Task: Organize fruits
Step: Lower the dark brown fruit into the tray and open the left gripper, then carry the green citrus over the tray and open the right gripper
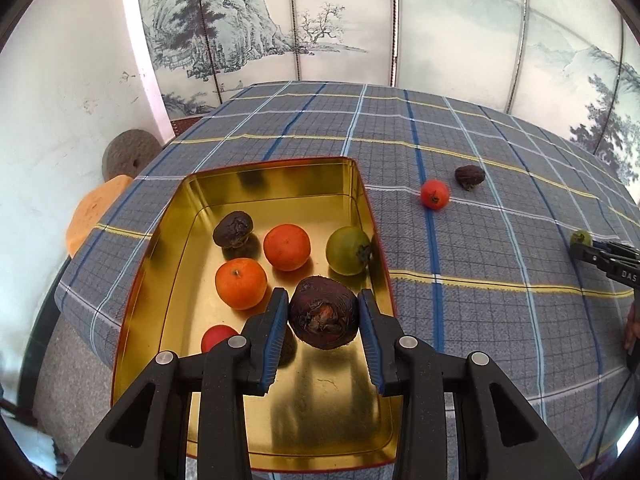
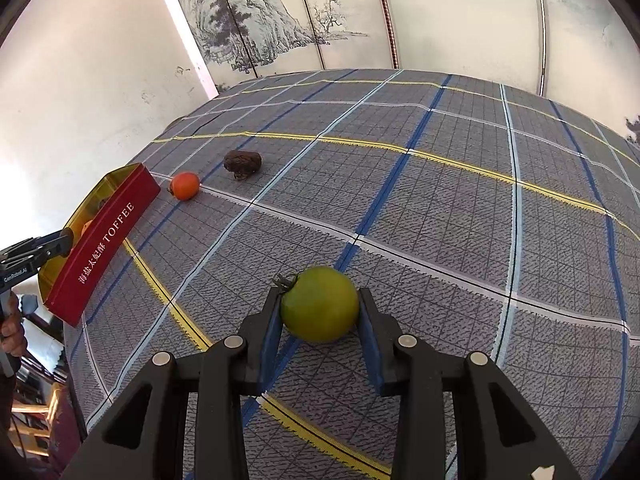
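Note:
My left gripper (image 1: 323, 308) is shut on a dark brown fruit (image 1: 323, 313) and holds it over the gold tin (image 1: 168, 248). Inside the tin lie two oranges (image 1: 287, 247), a green fruit (image 1: 347, 251), another dark fruit (image 1: 233, 229) and a red fruit (image 1: 216, 338) half hidden by my finger. My right gripper (image 2: 320, 308) is shut on a green tomato (image 2: 319, 309) at the tablecloth. A small red-orange fruit (image 2: 185, 185) and a dark brown fruit (image 2: 242, 164) lie on the cloth right of the tin; they also show in the left wrist view (image 1: 435, 194).
The tin's red side reads TOFFEE (image 2: 104, 244). The checked tablecloth (image 2: 440, 208) covers the table. A painted folding screen (image 1: 360, 28) stands behind. A stone disc (image 1: 130, 156) and an orange object (image 1: 96, 212) sit past the table's left edge.

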### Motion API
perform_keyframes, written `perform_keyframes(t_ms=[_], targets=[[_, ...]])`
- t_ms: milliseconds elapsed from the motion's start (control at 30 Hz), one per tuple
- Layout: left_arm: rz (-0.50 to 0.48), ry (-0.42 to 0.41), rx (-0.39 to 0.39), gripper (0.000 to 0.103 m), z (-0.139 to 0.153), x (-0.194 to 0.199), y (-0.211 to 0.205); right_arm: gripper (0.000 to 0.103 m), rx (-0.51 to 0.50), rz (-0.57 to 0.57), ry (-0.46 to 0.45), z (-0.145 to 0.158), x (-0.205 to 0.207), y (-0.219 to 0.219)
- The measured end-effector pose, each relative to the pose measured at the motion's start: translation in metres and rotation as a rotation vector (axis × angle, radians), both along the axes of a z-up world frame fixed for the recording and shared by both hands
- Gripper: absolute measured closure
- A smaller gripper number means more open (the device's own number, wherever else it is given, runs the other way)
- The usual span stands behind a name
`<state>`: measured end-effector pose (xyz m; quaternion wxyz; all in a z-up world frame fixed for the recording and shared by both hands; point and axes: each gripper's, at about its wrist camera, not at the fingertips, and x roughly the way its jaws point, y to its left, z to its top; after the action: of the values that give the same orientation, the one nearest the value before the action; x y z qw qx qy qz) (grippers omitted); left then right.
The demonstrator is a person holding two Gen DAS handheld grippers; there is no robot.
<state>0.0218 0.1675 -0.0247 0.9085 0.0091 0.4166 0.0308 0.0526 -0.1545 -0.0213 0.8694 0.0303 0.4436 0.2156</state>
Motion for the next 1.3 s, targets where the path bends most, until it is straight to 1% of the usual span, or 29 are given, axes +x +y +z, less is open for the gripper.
perform_keyframes(t_ms=[300,467,533,567,600,700,833,1000,1167,1300], targets=[[0.005,-0.006,0.051,0.066,-0.004,0.004,-0.004,0.069,-0.002,0.000,0.002,-0.001,0.000,0.000],[0.016,0.000,0.060,0.065,-0.007,0.005,-0.004,0.069,-0.002,0.000,0.001,-0.001,0.000,0.001],[0.024,-0.006,0.068,0.062,-0.006,0.004,-0.003,0.069,-0.002,0.000,0.002,0.000,0.000,0.001],[0.026,-0.011,0.072,0.058,-0.006,0.003,-0.004,0.069,-0.002,0.000,0.002,0.000,0.000,0.001],[0.028,-0.015,0.076,0.051,-0.005,0.002,-0.003,0.069,-0.003,0.001,0.002,0.000,0.000,0.001],[0.036,-0.040,0.095,0.043,-0.002,-0.002,-0.005,0.069,-0.006,0.001,0.001,-0.001,0.000,0.000],[0.041,-0.057,0.107,0.041,0.002,-0.008,-0.007,0.069,-0.002,0.001,0.002,-0.002,0.001,-0.001],[0.051,-0.052,0.083,0.038,0.002,-0.022,-0.004,0.069,-0.015,0.012,-0.002,-0.001,-0.002,0.003],[0.068,-0.050,0.097,0.038,0.001,-0.037,0.001,0.069,0.014,0.003,0.003,0.001,-0.011,0.004],[0.086,-0.059,0.098,0.038,0.003,-0.048,0.007,0.069,0.058,0.025,0.006,0.008,-0.023,0.015]])
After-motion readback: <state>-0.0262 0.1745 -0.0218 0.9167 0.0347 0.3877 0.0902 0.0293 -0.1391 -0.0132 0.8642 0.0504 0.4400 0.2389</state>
